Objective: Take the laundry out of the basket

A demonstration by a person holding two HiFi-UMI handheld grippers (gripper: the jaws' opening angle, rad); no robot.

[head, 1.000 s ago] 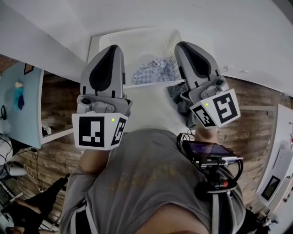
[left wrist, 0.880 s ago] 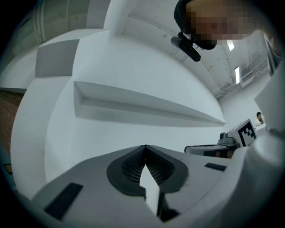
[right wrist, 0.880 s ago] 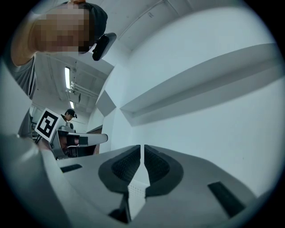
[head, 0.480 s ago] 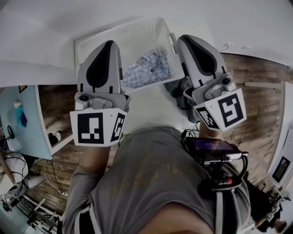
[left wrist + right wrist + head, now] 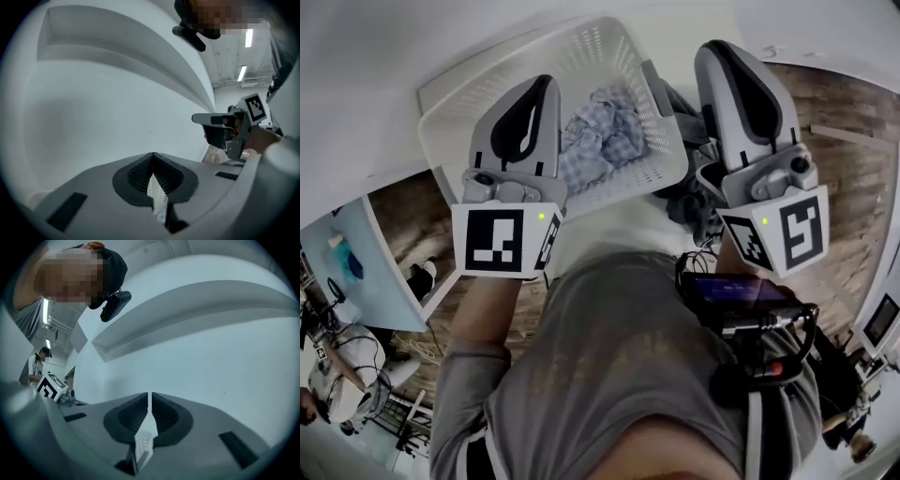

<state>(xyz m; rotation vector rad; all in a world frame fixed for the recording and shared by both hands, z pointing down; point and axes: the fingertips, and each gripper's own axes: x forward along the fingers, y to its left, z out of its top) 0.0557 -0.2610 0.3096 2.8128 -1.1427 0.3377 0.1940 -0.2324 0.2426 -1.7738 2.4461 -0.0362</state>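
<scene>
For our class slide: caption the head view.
White basket holding checked laundry, its rim gripped by left gripper and right gripper.

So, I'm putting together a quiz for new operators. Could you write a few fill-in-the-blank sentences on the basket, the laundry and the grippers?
1. The checked laundry lies ____ the white basket.
2. The left gripper is ____ on the basket's perforated edge.
3. With the right gripper clamped on the opposite side, the basket is held by ____ grippers.

Missing words: inside; shut; both.
</scene>
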